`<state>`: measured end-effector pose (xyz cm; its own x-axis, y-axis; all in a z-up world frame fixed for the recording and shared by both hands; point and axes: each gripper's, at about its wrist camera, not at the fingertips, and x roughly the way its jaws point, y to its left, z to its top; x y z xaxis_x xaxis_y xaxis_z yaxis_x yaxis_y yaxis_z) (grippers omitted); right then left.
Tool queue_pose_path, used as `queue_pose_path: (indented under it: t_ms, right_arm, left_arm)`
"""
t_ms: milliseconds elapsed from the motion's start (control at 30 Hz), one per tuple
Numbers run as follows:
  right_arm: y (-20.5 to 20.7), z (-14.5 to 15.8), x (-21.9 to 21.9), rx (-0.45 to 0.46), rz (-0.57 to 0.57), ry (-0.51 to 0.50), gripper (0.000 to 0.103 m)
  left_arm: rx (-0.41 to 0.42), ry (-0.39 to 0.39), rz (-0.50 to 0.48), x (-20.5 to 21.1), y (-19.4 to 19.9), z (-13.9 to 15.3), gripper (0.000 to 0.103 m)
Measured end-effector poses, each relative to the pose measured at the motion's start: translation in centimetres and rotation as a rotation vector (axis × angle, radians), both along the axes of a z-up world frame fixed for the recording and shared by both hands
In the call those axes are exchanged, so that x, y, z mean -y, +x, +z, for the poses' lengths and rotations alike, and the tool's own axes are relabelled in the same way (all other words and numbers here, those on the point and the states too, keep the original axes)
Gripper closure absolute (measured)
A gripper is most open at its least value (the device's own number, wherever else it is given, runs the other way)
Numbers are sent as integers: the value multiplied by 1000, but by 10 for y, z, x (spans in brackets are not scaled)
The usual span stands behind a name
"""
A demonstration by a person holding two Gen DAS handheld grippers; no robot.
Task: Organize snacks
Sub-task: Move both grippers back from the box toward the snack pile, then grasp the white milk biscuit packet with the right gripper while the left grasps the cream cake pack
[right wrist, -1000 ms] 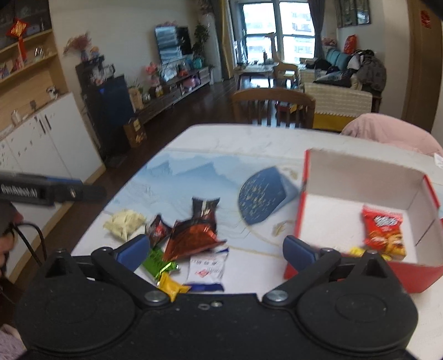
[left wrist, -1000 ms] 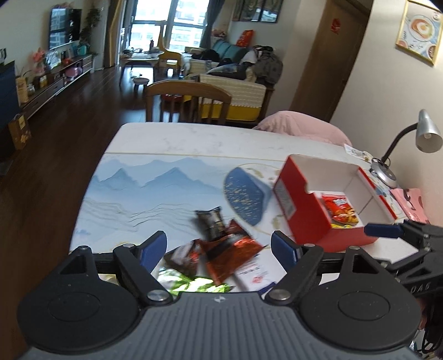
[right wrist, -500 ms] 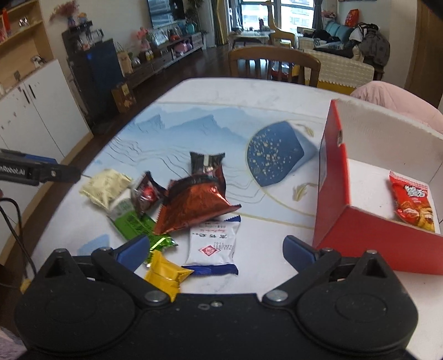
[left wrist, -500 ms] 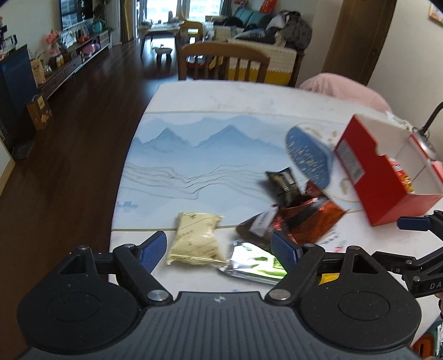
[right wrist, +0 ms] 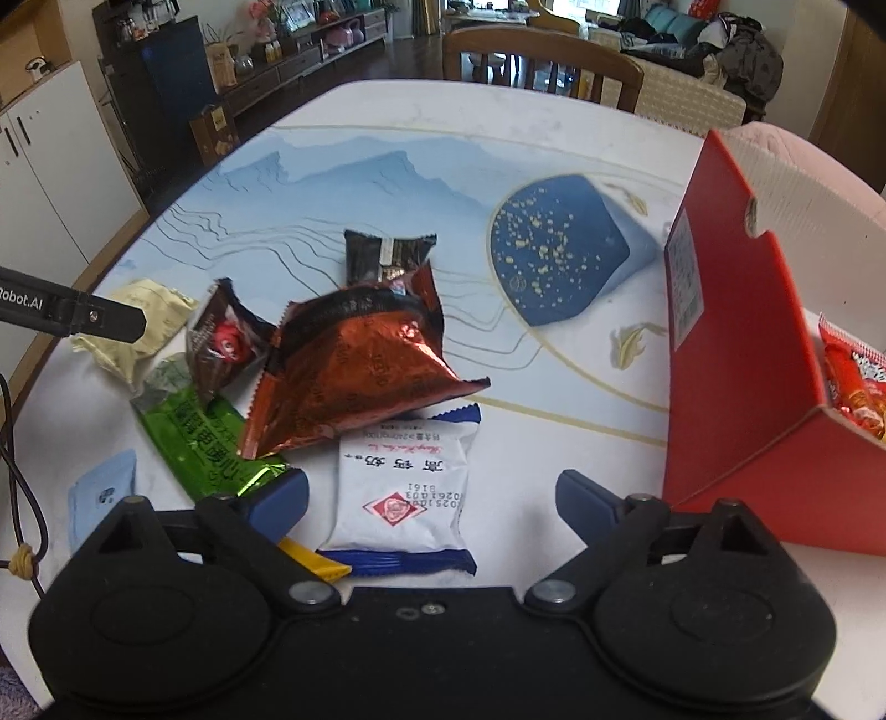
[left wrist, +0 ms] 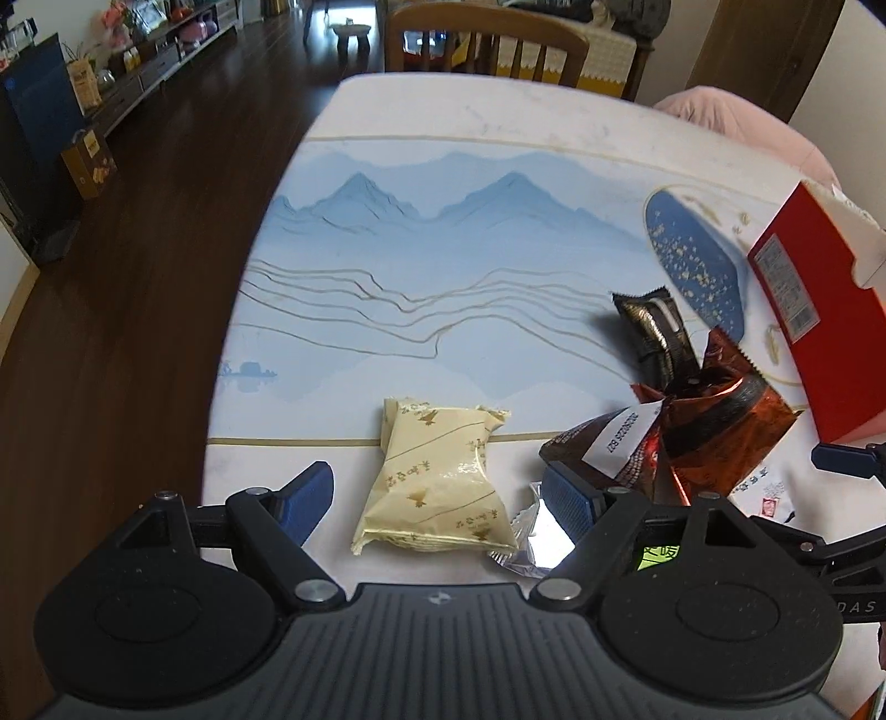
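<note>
My left gripper (left wrist: 440, 498) is open, its fingers either side of a cream snack packet (left wrist: 437, 482) on the table. My right gripper (right wrist: 432, 498) is open around a white packet with a blue edge (right wrist: 407, 487). Beside it lie a shiny red-brown bag (right wrist: 354, 365), a green packet (right wrist: 205, 443), a yellow packet (right wrist: 313, 559), a dark brown packet (right wrist: 387, 257) and a small brown packet with a red figure (right wrist: 221, 338). The red box (right wrist: 742, 354) stands at the right with a red snack bag (right wrist: 855, 382) inside. The cream packet (right wrist: 144, 321) shows under the left gripper's finger (right wrist: 105, 321).
A blue cloth with gold specks (right wrist: 554, 249) lies by the box. A light blue sachet (right wrist: 102, 493) lies near the table's front left edge. A wooden chair (left wrist: 487, 44) stands at the table's far end. The table edge (left wrist: 243, 310) drops to dark floor at the left.
Both grippers have come down and forward toward the snack pile. The left one has swung left over the cream packet; the right one has closed in on the white packet.
</note>
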<state>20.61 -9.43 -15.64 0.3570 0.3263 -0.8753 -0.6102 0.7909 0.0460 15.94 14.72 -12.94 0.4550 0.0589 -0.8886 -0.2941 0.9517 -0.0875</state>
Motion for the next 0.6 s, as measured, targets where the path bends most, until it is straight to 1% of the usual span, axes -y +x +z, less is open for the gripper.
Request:
queue_pose_path:
  t_ms: [167,267,333,400,433,467,567,600]
  right_arm:
    - [8,-9,-1,-43,-32,-13,16]
    - [9,-11,-5,-44,-33,-22,16]
    - [7,-13,-9,-48,-24,-35,19]
    - [5,-13,-14,-40,-14,-56,20]
    - [4,-13,-15,-36,-13,-64,21]
    - [5,-13,-16,-37,-15,-64,22]
    - [7,-11,-16,-35,-21,-62,28]
    - [8,-11,-16,-32,-21,-61,31]
  left_arm:
    - [-28,-26,20,-4,8,-10,21]
    - [-36,-27,29,-5,11,-12,21]
    - [-42,-27,31,-6,13,-14,23]
    - [-53,-28,29,-6,15,-17,32]
    - [-58,-23,32,-6,15,-18,34]
    - [-60,-19,34,-6,16,-18,38]
    - [-68,-21,31,-5,17,-20,47]
    - [-70,-20,30,-5,17,-20,48]
